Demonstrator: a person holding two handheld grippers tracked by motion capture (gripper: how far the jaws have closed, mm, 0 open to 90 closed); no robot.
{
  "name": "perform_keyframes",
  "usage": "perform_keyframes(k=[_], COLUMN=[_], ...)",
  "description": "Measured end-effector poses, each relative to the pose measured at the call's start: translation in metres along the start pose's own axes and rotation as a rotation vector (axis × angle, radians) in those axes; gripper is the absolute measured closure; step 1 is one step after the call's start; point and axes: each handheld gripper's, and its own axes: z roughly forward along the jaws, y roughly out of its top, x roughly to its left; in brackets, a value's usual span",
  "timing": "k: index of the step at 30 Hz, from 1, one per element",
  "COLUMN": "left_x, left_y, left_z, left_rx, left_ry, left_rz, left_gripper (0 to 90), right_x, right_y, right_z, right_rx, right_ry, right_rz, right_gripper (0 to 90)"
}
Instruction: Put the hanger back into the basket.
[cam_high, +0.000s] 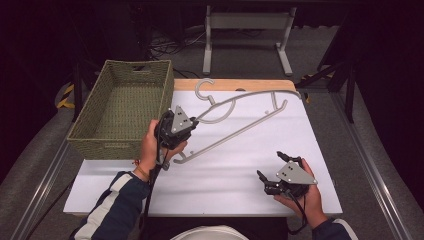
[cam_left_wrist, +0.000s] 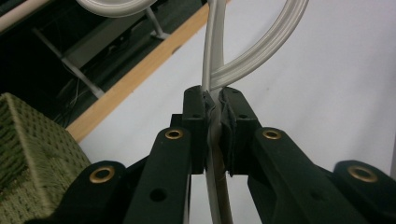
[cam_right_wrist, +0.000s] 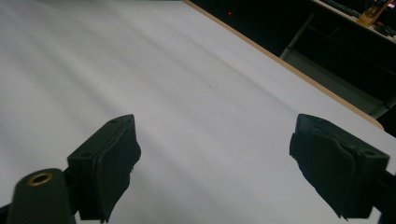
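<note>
No readable brand or writing anywhere. One hanger (cam_high: 235, 117) — pale grey plastic, lying across the white worktop (cam_high: 225, 170), hook toward twelve o'clock. My left tool (cam_left_wrist: 214, 122) is clenched on the hanger's lower arm near its nine o'clock end. My right tool (cam_right_wrist: 215, 163) — jaws spread wide, grasping nothing — hovers over bare worktop at five o'clock, well apart from the hanger. One woven green basket (cam_high: 122, 107) at ten o'clock, just beside the left tool. One white frame (cam_high: 245, 30) stands on the floor beyond.
</note>
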Motion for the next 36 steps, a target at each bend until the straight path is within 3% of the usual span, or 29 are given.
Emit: perform_keyframes(k=[13,21,32,36], left_x=[0.044,0.071,0.103,0.115], left_y=[0.025,0.017,0.004,-0.005], left_z=[-0.037,-0.042,-0.040,-0.038], left_rx=[-0.093,-0.064,-0.026,-0.017], left_ry=[0.051,0.108,0.163,0.189], left_rz=[-0.084,-0.126,-0.136,-0.158], left_gripper=[81.8,81.7,81.7,81.7], right_x=[0.000,0.001,0.001,0.000], right_y=[0.000,0.000,0.000,-0.001], right_z=[0.000,0.001,0.002,0.002], right_rx=[0.002,0.003,0.005,0.006], right_ry=[0.004,0.007,0.009,0.008], right_rz=[0.004,0.004,0.004,0.008], right_gripper=[15.2,15.2,15.3,15.3])
